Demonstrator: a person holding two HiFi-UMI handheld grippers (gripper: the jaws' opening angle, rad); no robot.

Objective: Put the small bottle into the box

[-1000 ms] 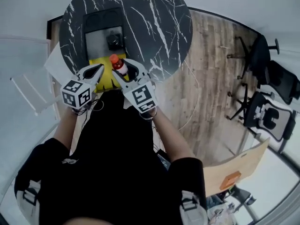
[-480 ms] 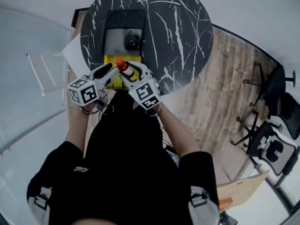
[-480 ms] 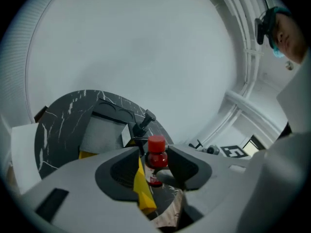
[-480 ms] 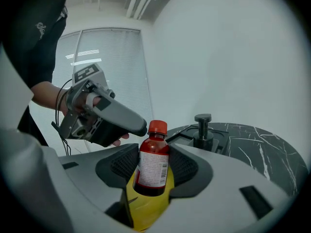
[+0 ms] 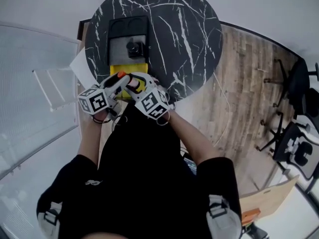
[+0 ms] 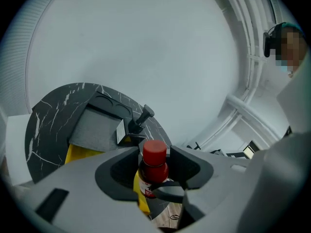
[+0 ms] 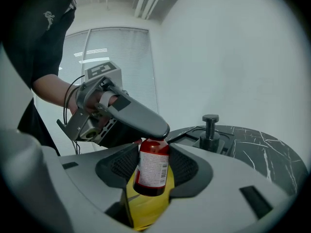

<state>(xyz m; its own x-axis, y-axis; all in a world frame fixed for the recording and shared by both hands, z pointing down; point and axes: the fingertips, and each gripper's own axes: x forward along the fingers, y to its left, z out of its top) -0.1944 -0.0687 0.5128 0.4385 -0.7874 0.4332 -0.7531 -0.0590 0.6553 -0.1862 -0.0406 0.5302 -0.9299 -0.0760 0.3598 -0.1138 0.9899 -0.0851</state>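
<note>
**Q:** At the middle of the room, what is the biggest thing?

**R:** It is one round black counter (image 5: 192,31) with white veins. It stands on a wooden floor (image 5: 239,88). Two office chairs (image 5: 298,151) stand at the right, well apart from it.

**Q:** What lies on the counter?

**R:** I count one dark tray (image 5: 128,24) with one grey pad (image 5: 118,50) in it. One black knob (image 7: 210,127) stands upright on the pad. Just beside the tray, at the near edge of the counter, is one yellow box (image 5: 124,67).

**Q:** How many tools are there, and what do they hold?

**R:** There are two tools and only one small bottle (image 7: 151,161). The right tool (image 7: 153,176) is closed on the body of the bottle. It holds the bottle with the cap up, over the yellow box and not inside it. The left tool (image 6: 155,161) has its jaws narrow, one at each side of the red cap (image 6: 154,152), and they seem to touch the cap.

**Q:** Does something stand in the way?

**R:** Yes. In the right gripper view, one finger of the left tool lies across the top of the bottle and hides the cap. In the left gripper view, a finger of the right tool crosses in front of the lower part of the bottle.
</note>
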